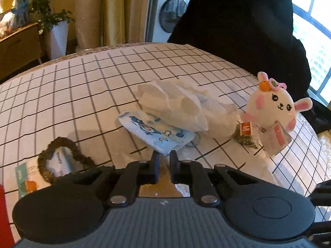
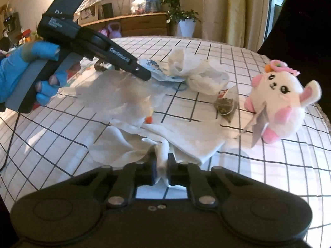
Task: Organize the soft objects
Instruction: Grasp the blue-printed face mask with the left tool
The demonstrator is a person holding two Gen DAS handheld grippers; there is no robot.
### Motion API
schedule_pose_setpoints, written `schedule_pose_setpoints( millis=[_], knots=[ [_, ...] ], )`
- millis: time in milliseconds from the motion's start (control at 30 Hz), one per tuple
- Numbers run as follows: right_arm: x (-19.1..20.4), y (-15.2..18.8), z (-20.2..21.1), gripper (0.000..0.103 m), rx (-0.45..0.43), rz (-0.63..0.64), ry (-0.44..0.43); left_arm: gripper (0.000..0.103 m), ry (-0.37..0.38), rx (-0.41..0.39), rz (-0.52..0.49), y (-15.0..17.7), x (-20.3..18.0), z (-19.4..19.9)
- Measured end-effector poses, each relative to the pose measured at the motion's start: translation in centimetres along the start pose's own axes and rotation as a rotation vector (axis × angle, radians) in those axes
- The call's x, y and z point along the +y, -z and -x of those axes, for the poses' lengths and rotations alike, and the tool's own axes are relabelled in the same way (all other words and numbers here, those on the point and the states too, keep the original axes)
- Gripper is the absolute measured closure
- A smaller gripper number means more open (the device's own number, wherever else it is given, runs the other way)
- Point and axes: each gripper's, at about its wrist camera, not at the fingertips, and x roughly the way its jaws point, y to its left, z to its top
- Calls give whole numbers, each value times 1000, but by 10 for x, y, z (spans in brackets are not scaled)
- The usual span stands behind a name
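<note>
A thin translucent white bag [image 2: 124, 95] lies spread over the checked table [image 2: 258, 175]. My left gripper [image 1: 164, 159] is shut on a strip of it; in the right wrist view the left gripper [image 2: 144, 75] pinches the bag's far edge. My right gripper [image 2: 162, 164] is shut on the bag's bunched near edge. A white and pink bunny plush [image 1: 273, 105] [image 2: 283, 107] sits at the right, with a tea bag [image 1: 246, 134] [image 2: 225, 105] beside it. A crumpled white tissue [image 1: 173, 105] [image 2: 198, 74] rests on a blue printed face mask [image 1: 157, 132].
A brown scrunchie [image 1: 62, 157] lies on a tissue pack [image 1: 60, 161] at the near left. A hand in a blue glove [image 2: 12, 72] holds the left gripper. A person in dark clothing [image 1: 238, 20] stands behind the table. A potted plant [image 1: 58, 33] stands beyond the far edge.
</note>
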Motion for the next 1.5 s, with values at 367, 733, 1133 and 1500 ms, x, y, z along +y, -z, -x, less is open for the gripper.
schedule_pose_setpoints(
  millis=[367,733,1133,1500],
  knots=[
    [-17,6,45,95,-39,-25,44,93,40,64,2,7,10,22],
    [-15,10,39,94,-21,-26,23,78,30,91,67,-7,16,18],
    [-13,2,20,90,4,4,34,34,-20,47,140,-38,29,21],
    [-18,-9,-4,89,36,15,44,27,-51,157,151,-46,27,-38]
  ],
)
